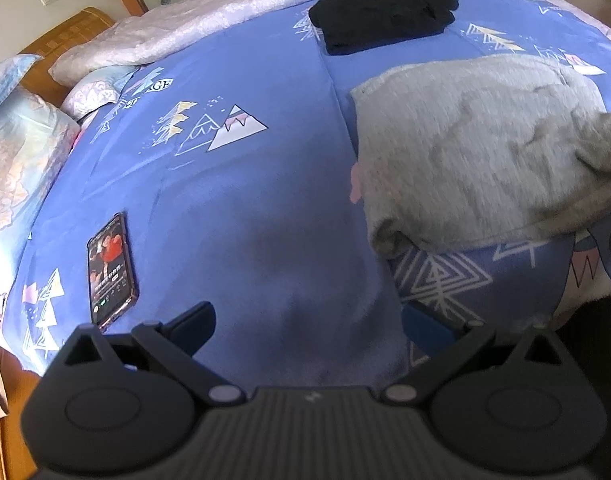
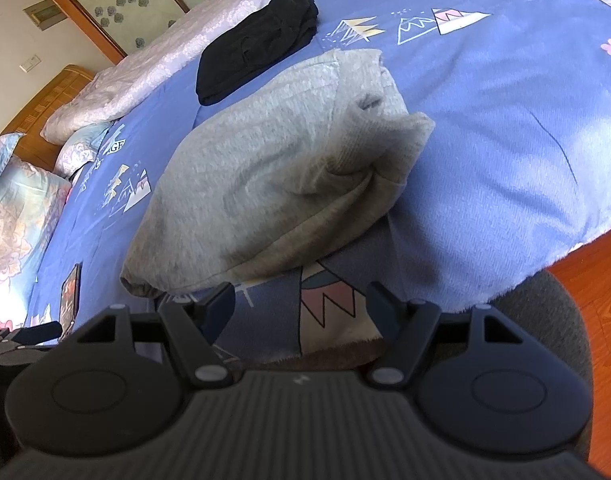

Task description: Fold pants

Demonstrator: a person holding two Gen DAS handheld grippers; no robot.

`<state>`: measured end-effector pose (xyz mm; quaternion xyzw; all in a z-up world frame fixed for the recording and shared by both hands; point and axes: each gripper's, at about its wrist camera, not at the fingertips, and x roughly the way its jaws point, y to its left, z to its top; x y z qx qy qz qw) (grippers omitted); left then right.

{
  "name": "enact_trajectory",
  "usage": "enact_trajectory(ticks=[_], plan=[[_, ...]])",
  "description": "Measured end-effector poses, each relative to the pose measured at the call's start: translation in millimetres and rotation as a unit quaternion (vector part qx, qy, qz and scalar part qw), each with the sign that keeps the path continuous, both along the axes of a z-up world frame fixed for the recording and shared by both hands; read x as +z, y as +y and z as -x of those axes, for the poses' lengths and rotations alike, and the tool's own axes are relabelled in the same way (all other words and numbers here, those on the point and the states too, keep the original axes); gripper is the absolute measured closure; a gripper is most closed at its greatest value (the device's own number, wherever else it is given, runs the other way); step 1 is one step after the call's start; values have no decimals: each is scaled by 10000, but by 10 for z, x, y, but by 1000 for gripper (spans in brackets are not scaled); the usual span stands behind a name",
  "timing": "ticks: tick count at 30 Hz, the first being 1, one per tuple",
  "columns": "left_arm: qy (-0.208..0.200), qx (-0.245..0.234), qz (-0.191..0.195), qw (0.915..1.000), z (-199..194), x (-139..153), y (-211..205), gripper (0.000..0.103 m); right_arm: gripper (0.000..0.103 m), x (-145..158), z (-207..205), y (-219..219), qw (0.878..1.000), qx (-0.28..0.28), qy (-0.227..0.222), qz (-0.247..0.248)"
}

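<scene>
**Left wrist view**
- Item 1: grey pants [image 1: 477, 152], lying folded into a thick bundle at the right, on the blue bedspread [image 1: 245, 184]. Its near-left corner is bulging and lifting.
- Item 2: black folded garment [image 1: 385, 12], lying far, well apart from the grey bundle.
- Item 3: phone [image 1: 111, 268], lying near-left with its screen lit.
- Risk: the loose right-hand flap is looking likely to spring open, since nothing is pinning it. A sweep to the left is risking a knock to the phone.
- Left gripper [image 1: 309, 320]: jaws standing wide apart, released, holding nothing and hovering over bare bedspread.

**Right wrist view**
- Item 1: grey pants [image 2: 273, 184], sitting just beyond the fingertips, with the top layer puckering into a deep crease at the right.
- Item 2: black folded garment [image 2: 257, 44], lying farther off, near the bundle's far edge.
- Risk: pinching only the top layer is likely to be dragging the fold askew; the bundle is also sitting near the bed's edge, so a pull toward the near side could be tipping it off.
- Right gripper [image 2: 299, 308]: jaws spread wide, released, gripping nothing; the pants are not lying between them.
</scene>
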<state>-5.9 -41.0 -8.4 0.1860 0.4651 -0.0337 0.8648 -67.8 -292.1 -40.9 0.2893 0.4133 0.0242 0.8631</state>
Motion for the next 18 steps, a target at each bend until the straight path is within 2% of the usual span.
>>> enact_trajectory(ticks=[18], plan=[[199, -166, -145, 9996, 5, -86, -79, 0, 29, -10, 1, -54, 10000, -17, 11, -70]])
